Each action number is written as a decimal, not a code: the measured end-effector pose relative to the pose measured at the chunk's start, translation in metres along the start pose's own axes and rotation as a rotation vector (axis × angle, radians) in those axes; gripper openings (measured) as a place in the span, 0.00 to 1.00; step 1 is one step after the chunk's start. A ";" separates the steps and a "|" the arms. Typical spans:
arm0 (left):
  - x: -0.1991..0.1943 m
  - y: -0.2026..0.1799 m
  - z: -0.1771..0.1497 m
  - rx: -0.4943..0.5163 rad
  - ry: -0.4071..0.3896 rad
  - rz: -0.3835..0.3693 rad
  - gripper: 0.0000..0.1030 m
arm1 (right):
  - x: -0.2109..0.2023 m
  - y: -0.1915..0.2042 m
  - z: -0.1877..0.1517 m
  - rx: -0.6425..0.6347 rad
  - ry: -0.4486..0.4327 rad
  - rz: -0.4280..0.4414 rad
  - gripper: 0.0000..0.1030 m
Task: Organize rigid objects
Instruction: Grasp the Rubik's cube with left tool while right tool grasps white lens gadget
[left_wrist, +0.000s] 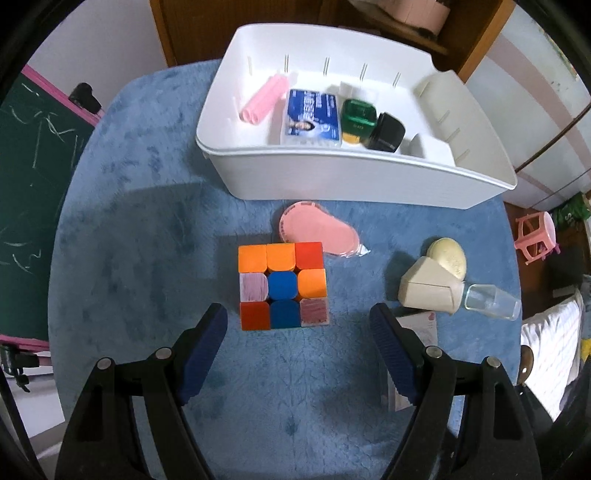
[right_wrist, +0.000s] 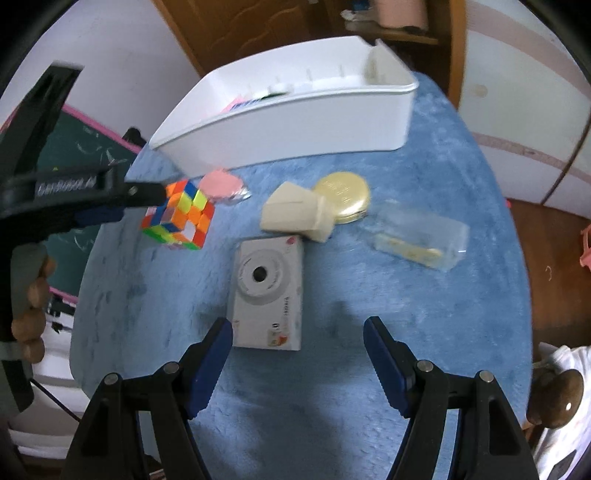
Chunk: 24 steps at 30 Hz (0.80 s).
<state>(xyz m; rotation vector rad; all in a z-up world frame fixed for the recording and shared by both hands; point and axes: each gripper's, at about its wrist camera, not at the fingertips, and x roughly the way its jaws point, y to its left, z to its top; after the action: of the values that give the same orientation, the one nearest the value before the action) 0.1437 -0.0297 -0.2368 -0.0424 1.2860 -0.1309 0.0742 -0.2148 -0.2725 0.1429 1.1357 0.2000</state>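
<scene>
Your left gripper (left_wrist: 299, 317) has its jaws wide apart, just near the cube (left_wrist: 282, 285). It looks hard, light and smooth, so squeeze its flat left and right sides.

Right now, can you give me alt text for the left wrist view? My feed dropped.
The open left gripper hovers just short of a Rubik's cube on a blue tablecloth. Behind the cube lies a pink pouch, then a white bin already holding a pink roll, a blue packet and two dark containers.
</scene>
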 end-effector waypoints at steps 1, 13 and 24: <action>0.002 0.000 0.001 0.003 0.003 0.001 0.79 | 0.004 0.003 0.000 -0.006 0.006 -0.001 0.72; 0.034 0.005 0.016 0.041 0.062 0.017 0.79 | 0.048 0.040 0.003 -0.066 0.070 -0.073 0.72; 0.065 0.016 0.019 0.062 0.123 0.032 0.79 | 0.076 0.055 0.012 -0.094 0.068 -0.214 0.75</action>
<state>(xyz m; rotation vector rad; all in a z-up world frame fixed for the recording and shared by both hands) 0.1809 -0.0228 -0.2954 0.0402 1.4043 -0.1478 0.1118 -0.1442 -0.3232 -0.0697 1.1979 0.0677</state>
